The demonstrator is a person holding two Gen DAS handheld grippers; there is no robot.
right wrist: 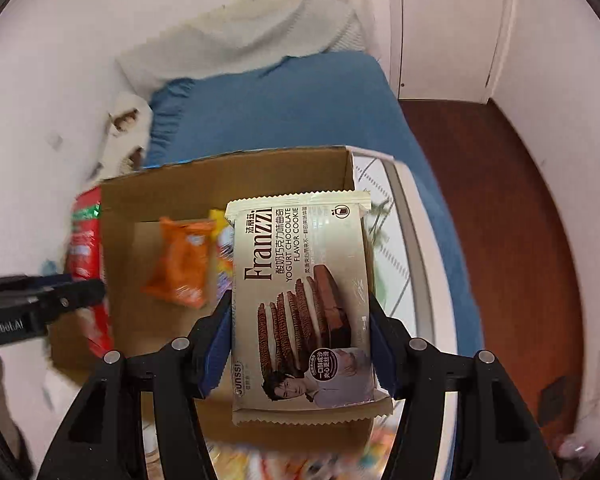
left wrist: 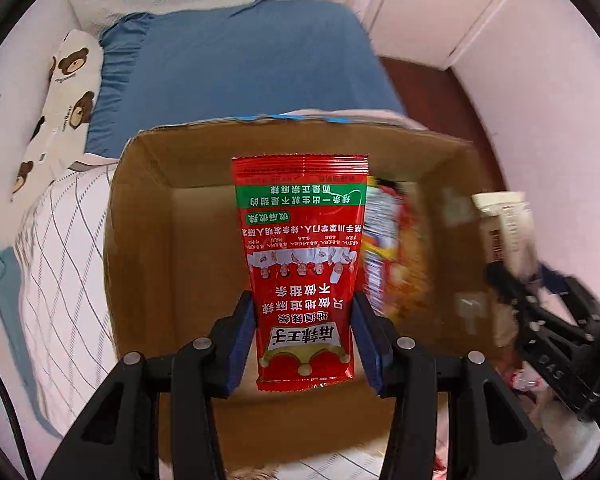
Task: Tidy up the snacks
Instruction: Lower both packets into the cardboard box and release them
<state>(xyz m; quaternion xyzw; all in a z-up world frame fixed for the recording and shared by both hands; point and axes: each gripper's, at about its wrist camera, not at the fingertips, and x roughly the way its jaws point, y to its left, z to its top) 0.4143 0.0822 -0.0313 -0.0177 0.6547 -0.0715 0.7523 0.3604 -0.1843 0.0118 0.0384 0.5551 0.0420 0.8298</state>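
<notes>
My left gripper [left wrist: 304,312] is shut on a red spicy-snack packet [left wrist: 302,264] and holds it above the open cardboard box [left wrist: 140,240]. My right gripper [right wrist: 300,316] is shut on a cream Franzzi cookie pack [right wrist: 300,300] over the same box [right wrist: 220,178]. In the box lie an orange snack bag [right wrist: 180,264] and a yellow packet [right wrist: 222,240]; a colourful packet [left wrist: 384,248] shows blurred in the left wrist view. The right gripper with its pack [left wrist: 504,224] appears at the right of the left wrist view, and the red packet [right wrist: 86,240] at the left of the right wrist view.
The box stands on a bed with a blue sheet [left wrist: 240,72], a grid-patterned quilt [left wrist: 60,260] and a bear-print pillow [left wrist: 68,92]. Brown wooden floor [right wrist: 500,220] and a white door [right wrist: 444,28] lie to the right. Blurred packets lie near the box's front edge [right wrist: 300,460].
</notes>
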